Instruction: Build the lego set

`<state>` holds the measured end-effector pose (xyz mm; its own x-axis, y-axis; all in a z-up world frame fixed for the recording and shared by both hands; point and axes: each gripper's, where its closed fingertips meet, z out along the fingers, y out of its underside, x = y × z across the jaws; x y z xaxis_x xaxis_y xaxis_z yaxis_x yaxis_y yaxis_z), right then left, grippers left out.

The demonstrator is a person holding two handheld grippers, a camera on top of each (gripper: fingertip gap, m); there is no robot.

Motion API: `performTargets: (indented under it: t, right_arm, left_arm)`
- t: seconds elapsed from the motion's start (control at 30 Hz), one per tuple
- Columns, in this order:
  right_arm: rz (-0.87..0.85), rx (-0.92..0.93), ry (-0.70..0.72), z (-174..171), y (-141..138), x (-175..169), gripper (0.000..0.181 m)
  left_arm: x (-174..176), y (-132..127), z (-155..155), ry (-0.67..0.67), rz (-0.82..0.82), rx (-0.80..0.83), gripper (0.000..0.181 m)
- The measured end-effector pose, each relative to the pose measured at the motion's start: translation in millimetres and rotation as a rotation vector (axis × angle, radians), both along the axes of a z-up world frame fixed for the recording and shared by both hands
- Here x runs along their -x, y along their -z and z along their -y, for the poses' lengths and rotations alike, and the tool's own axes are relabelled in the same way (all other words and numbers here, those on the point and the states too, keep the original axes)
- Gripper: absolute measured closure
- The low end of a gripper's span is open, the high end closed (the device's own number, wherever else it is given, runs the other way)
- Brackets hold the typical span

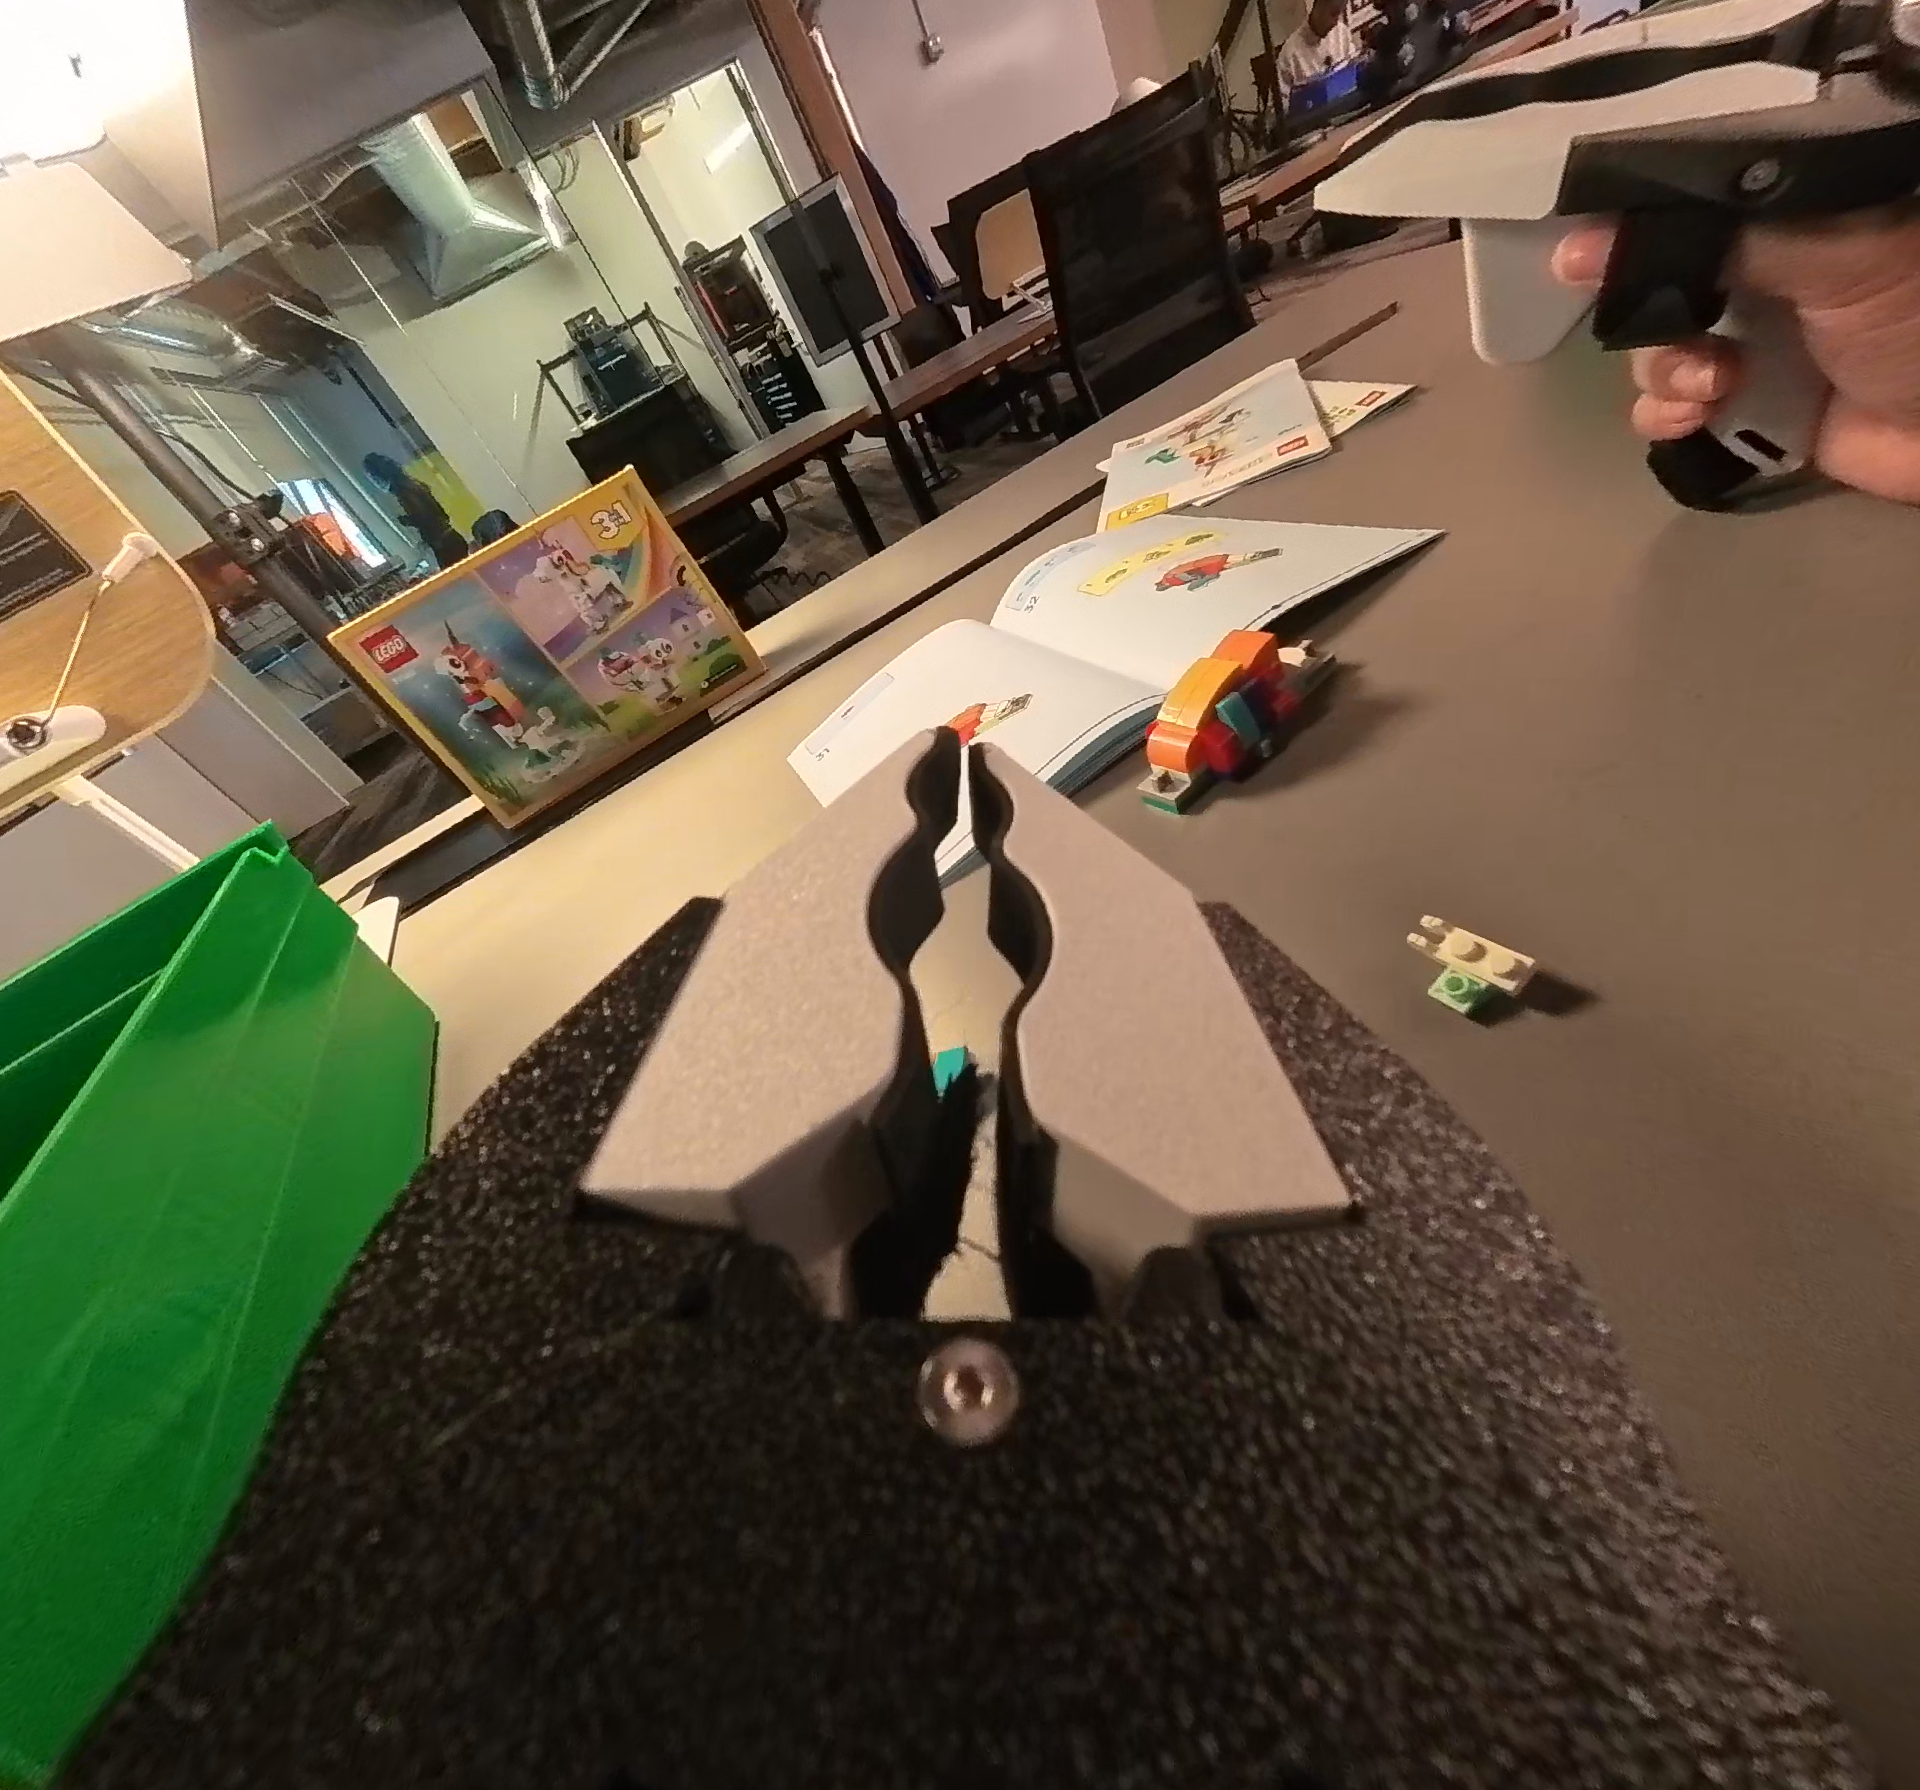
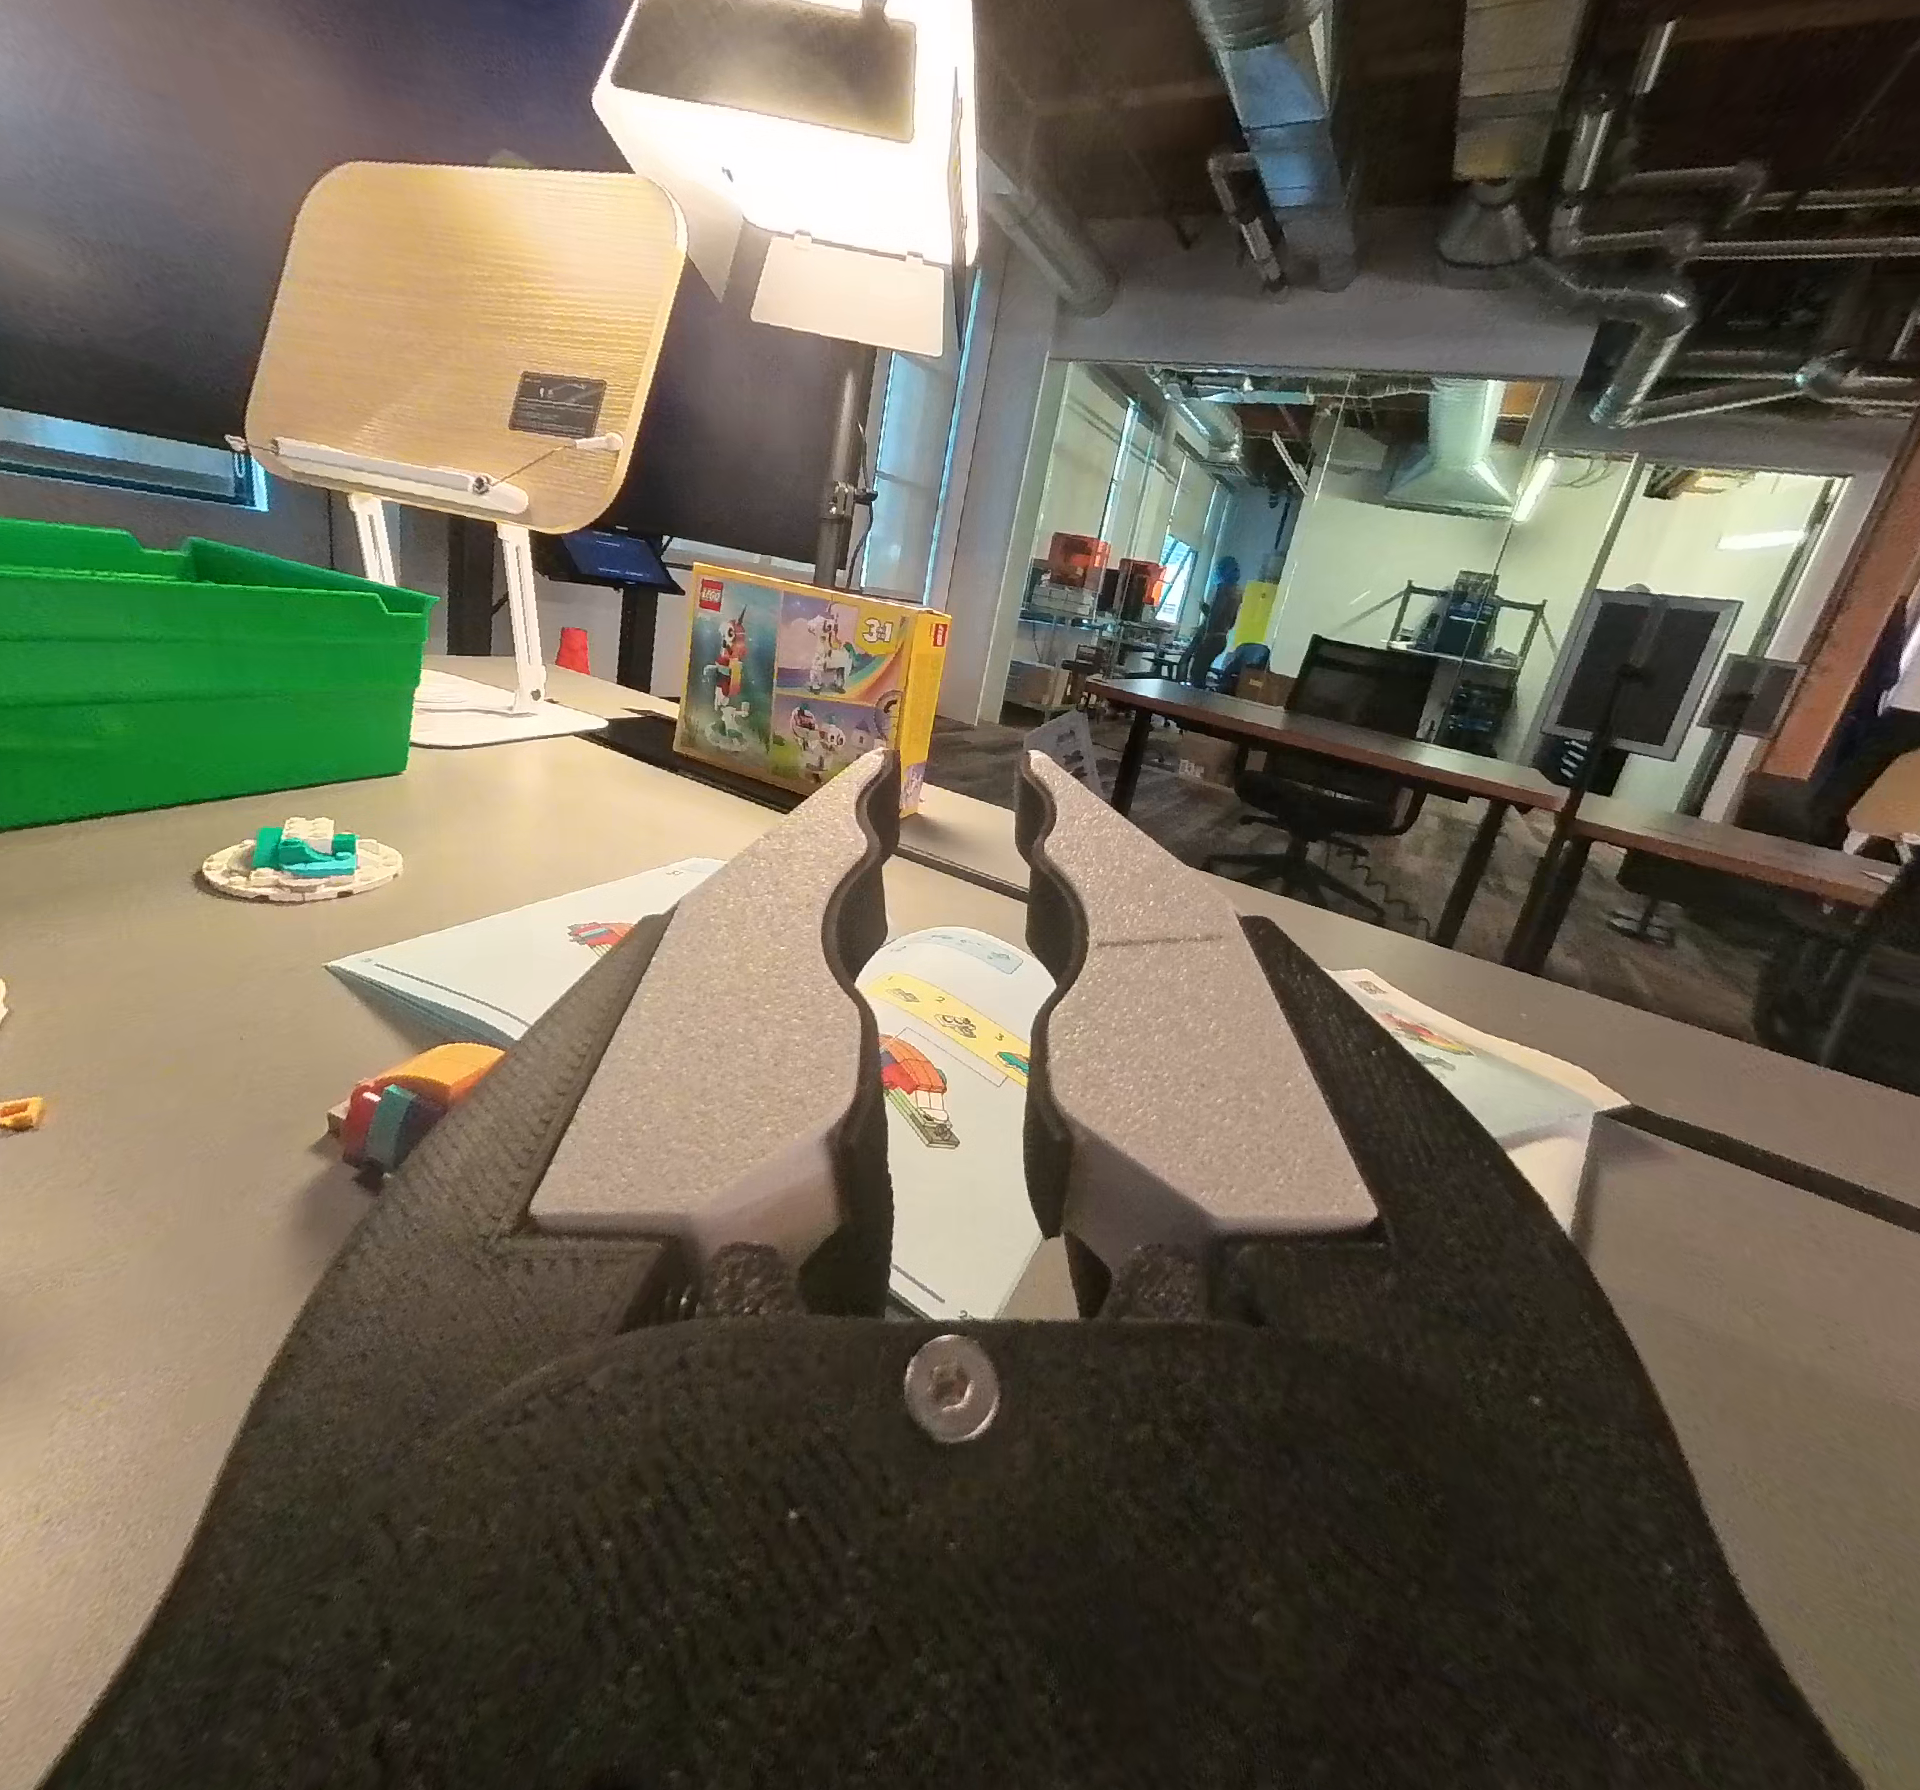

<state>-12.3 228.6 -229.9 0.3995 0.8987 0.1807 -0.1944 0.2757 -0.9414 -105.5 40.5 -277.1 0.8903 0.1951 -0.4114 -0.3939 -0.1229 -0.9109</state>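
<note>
My left gripper is shut, tips together, low over the grey table. A teal bit shows deep in the gap between the fingers; I cannot tell whether it is held. My right gripper is open and empty above the open instruction booklet. It also shows in the left wrist view, held by a hand. An orange, red and teal partial build lies by the booklet; it also shows in the right wrist view. A small white plate on a green piece lies apart.
A green bin stands at the left. The lego box stands at the table's far edge. A round white base with teal bricks and a small orange piece lie on the table. More booklets, a book stand and a lamp stand behind. My hands' fingertips stand some 20 centimeters from each other.
</note>
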Motion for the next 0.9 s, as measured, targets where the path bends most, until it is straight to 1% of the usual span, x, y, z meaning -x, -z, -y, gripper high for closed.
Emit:
performTargets:
  t: [0.73,0.8,0.9]
  right_arm:
    - [0.002,-0.006,0.002,-1.7,0.6,1.0,0.161]
    - [0.003,-0.015,0.001,-1.4,0.5,1.6,0.161]
    - [0.01,-0.034,-0.013,2.5,0.7,3.4,0.161]
  left_arm:
    - [0.6,-1.1,1.5,-0.001,0.0,-0.005,0.181]
    - [0.5,-0.1,1.2,0.009,0.018,0.0,0.181]
    - [0.2,5.4,2.4,0.041,0.112,0.039,0.181]
